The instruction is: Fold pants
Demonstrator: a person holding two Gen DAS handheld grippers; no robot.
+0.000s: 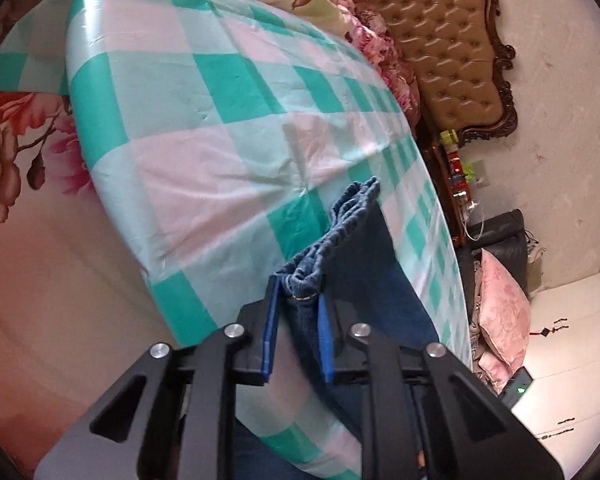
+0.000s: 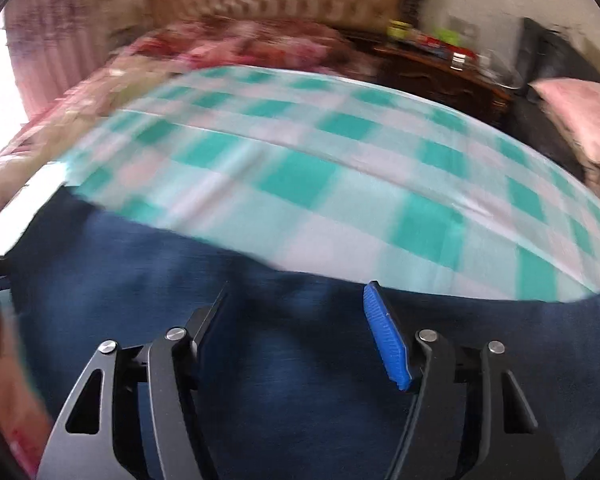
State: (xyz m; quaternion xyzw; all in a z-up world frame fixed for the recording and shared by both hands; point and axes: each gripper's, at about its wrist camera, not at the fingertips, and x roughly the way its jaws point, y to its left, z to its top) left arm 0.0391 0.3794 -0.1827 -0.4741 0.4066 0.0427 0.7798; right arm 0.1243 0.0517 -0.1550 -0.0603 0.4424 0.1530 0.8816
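Pants (image 1: 364,264) on checkered sheet (image 1: 204,128), unobstructed

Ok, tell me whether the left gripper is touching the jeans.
Touching: in the left wrist view the left gripper has the jeans' bunched hem pinched between its blue pads.

The pants (image 1: 364,272) are dark blue denim, matt, with a coarse woven grain and a puckered, stitched waistband where the cloth bunches. Under them lies a teal, pale mint and pink checked sheet (image 1: 204,92), a smooth cloth with a satiny sheen and fine creases. The left gripper (image 1: 299,304) has matt black plastic arms, bright polished metal pins, and blue rubbery pads; the right gripper (image 2: 296,320) is built the same, its blue pad finely ribbed. On the far side stands a headboard (image 1: 444,36) of glossy tan button-tufted leather framed in dark carved wood. A pink cushion (image 1: 504,304) at the right looks soft, with a slight lustre.
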